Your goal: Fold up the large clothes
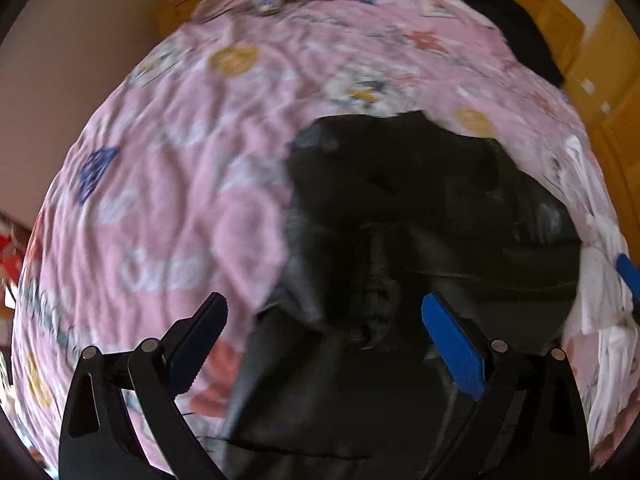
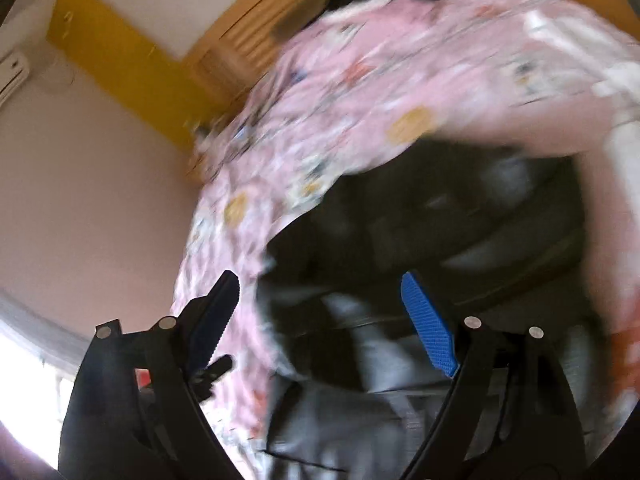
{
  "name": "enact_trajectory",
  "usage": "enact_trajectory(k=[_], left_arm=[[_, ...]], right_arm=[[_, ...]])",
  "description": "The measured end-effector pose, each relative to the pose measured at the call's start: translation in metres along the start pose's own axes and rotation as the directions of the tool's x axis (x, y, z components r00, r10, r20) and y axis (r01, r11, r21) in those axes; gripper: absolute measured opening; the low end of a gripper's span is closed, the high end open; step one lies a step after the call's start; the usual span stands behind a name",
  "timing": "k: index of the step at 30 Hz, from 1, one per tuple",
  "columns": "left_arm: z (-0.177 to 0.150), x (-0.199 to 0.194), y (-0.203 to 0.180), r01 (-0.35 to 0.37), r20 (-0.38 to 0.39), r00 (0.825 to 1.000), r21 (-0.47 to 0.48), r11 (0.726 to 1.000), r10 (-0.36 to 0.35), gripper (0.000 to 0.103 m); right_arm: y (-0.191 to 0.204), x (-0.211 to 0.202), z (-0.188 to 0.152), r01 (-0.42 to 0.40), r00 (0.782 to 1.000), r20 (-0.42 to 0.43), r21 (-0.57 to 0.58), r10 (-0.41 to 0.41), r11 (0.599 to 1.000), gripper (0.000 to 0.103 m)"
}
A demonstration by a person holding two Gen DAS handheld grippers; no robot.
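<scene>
A black garment [image 1: 420, 220] lies crumpled on a pink patterned bedsheet [image 1: 180, 180]. My left gripper [image 1: 324, 344] is open above the garment's near part, with nothing between its blue-padded fingers [image 1: 452, 344]. In the right wrist view the black garment [image 2: 420, 248] is blurred, lying on the pink sheet [image 2: 360, 120]. My right gripper [image 2: 320, 324] is open above the garment's left edge and holds nothing. A blue pad of the right gripper [image 1: 628, 272] shows at the right edge of the left wrist view.
A wooden headboard [image 1: 580, 40] runs along the bed's far side, with another dark cloth [image 1: 520, 28] piled against it. A pale wall [image 2: 80, 200] and a yellow strip [image 2: 120, 60] stand left of the bed. White cloth [image 1: 600, 320] lies at the right.
</scene>
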State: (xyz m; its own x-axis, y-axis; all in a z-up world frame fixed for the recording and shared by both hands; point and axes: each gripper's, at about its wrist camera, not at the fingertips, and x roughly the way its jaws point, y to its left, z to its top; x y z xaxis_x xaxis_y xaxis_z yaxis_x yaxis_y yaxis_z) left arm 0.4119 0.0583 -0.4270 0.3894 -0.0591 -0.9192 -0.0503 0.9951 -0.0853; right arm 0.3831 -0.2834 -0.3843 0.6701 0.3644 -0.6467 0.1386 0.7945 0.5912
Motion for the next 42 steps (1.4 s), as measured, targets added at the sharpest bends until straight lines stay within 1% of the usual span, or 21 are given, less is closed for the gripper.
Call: enact_trajectory(k=[3,6,7,10,12,13,14,18,20,22,24,27,32,33,34,35,36,37,38,40,42], left_arm=[[0.006,0.022,-0.048,0.017,-0.029,0.999,0.069,0.997,-0.016,0.095],[0.007,0.054,-0.076,-0.070,-0.048,0.996,0.127,0.989,0.076,0.095],[0.006,0.069,-0.084,-0.072,-0.063,0.995,0.134,0.988,0.081,0.095],[0.003,0.108,-0.098,-0.087,-0.101,0.990,0.128,0.988,0.101,0.095],[0.000,0.132,-0.102,-0.178,-0.107,0.975,0.154,0.972,0.196,0.095],[-0.001,0.145,-0.103,-0.256,-0.104,0.956,0.165,0.953,0.275,0.095],[-0.003,0.154,-0.100,-0.295,-0.111,0.943,0.163,0.941,0.315,0.095],[-0.007,0.166,-0.083,-0.350,-0.120,0.922,0.156,0.924,0.369,0.095],[-0.010,0.165,-0.079,-0.411,-0.078,0.899,0.197,0.890,0.432,0.095],[-0.009,0.164,-0.072,-0.448,-0.064,0.882,0.192,0.873,0.467,0.095],[-0.007,0.167,-0.061,-0.454,-0.083,0.877,0.174,0.874,0.473,0.096],[-0.004,0.168,-0.052,-0.505,-0.054,0.851,0.192,0.842,0.523,0.096],[-0.002,0.172,-0.044,-0.544,-0.019,0.826,0.238,0.805,0.564,0.096],[-0.002,0.171,-0.042,-0.546,-0.012,0.825,0.235,0.804,0.564,0.096],[0.001,0.170,-0.040,-0.546,-0.008,0.826,0.236,0.804,0.563,0.096],[0.001,0.170,-0.039,-0.542,-0.007,0.829,0.238,0.806,0.559,0.096],[0.002,0.169,-0.037,-0.535,-0.009,0.833,0.237,0.811,0.552,0.096],[0.002,0.168,-0.037,-0.529,-0.012,0.838,0.232,0.816,0.546,0.096],[0.004,0.169,-0.035,-0.517,-0.022,0.844,0.226,0.826,0.535,0.096],[0.007,0.169,-0.031,-0.497,-0.043,0.855,0.212,0.841,0.516,0.096],[0.010,0.171,-0.029,-0.481,-0.054,0.863,0.211,0.851,0.502,0.096]], right_arm=[[-0.064,-0.023,0.014,0.112,0.994,0.022,0.008,-0.112,0.994,0.082],[-0.131,-0.022,0.014,0.221,0.975,-0.020,0.022,-0.220,0.975,0.082],[-0.155,-0.018,0.011,0.237,0.971,-0.045,0.040,-0.235,0.971,0.082],[-0.208,0.000,-0.006,0.193,0.978,-0.109,0.121,-0.180,0.974,0.082],[-0.225,0.012,-0.017,0.191,0.975,-0.137,0.122,-0.174,0.974,0.081],[-0.231,0.018,-0.023,0.222,0.966,-0.157,0.101,-0.205,0.970,0.080],[-0.235,0.028,-0.029,0.221,0.963,-0.180,0.086,-0.203,0.971,0.079],[-0.241,0.038,-0.046,0.157,0.966,-0.224,0.100,-0.132,0.982,0.079],[-0.238,0.036,-0.047,0.116,0.970,-0.225,0.115,-0.088,0.987,0.079],[-0.240,0.027,-0.050,0.052,0.974,-0.226,0.194,-0.007,0.980,0.079],[-0.246,0.025,-0.053,-0.022,0.970,-0.228,0.287,0.091,0.958,0.079],[-0.254,0.027,-0.058,-0.133,0.952,-0.198,0.418,0.233,0.899,0.079],[-0.266,0.034,-0.068,-0.152,0.939,-0.184,0.540,0.292,0.828,0.079],[-0.261,0.025,-0.066,-0.127,0.956,-0.167,0.503,0.241,0.855,0.079],[-0.251,0.014,-0.063,-0.064,0.976,-0.161,0.418,0.143,0.906,0.079],[-0.236,0.007,-0.058,0.023,0.987,-0.161,0.286,0.024,0.958,0.079],[-0.223,0.002,-0.058,0.096,0.985,-0.155,0.166,-0.070,0.981,0.079],[-0.204,-0.003,-0.060,0.202,0.970,-0.131,-0.025,-0.204,0.979,0.079],[-0.189,-0.001,-0.066,0.271,0.950,-0.105,-0.187,-0.294,0.944,0.079],[-0.176,0.016,-0.077,0.299,0.926,-0.118,-0.354,-0.360,0.886,0.075],[-0.177,0.038,-0.086,0.298,0.910,-0.150,-0.409,-0.386,0.862,0.052]])
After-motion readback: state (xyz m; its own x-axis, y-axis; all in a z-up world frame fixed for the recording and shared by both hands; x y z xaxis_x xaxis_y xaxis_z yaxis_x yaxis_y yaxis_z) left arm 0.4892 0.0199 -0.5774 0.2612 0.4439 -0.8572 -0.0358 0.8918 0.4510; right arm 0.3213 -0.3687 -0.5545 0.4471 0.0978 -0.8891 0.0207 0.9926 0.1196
